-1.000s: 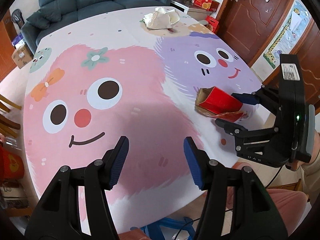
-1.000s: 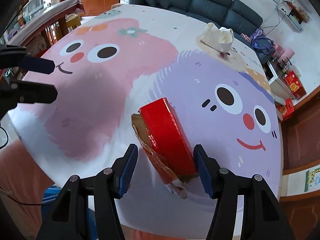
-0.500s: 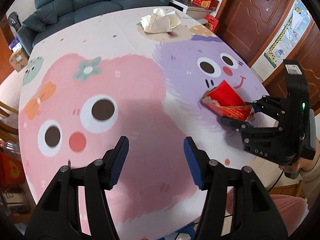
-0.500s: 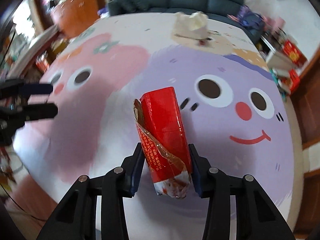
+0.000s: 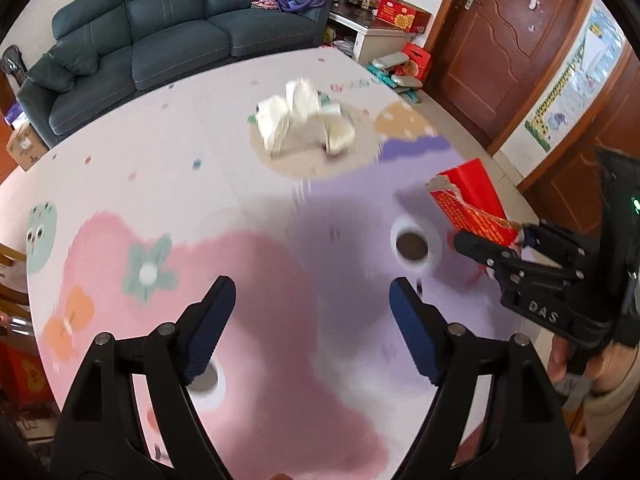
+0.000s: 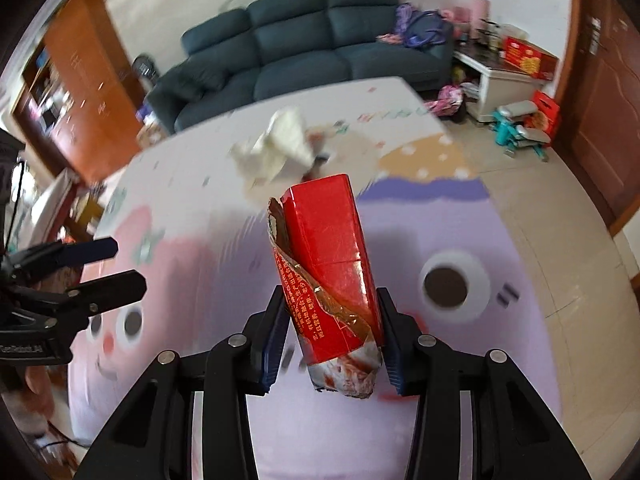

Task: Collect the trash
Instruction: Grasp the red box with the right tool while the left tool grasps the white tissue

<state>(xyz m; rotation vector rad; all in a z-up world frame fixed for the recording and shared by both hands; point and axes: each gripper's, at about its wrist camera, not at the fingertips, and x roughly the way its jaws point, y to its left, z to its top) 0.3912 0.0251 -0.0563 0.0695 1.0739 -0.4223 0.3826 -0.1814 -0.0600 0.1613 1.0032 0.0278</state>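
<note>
Red cardboard is the piece of trash in hand at this moment. Going from the left side: the left gripper [image 5: 310, 312] holds nothing, its jaws are opening wide and only the cartoon table cover [image 5: 140, 184] shows between them. At about twelve o'clock from it, near the far edge of the table, lies a white bag [image 5: 304, 124] with its mouth open; it looks like the place for the trash, but this is my guess. To the right, at about two o'clock in the left view, the right gripper [image 6: 332, 332] is clamped on the torn red carton [image 6: 324, 256], both blue pads pressing its lower sides, and the carton is lifted off the table. So I judge the pick-up is done. What is left is to carry the carton to the bag and drop it in
</note>
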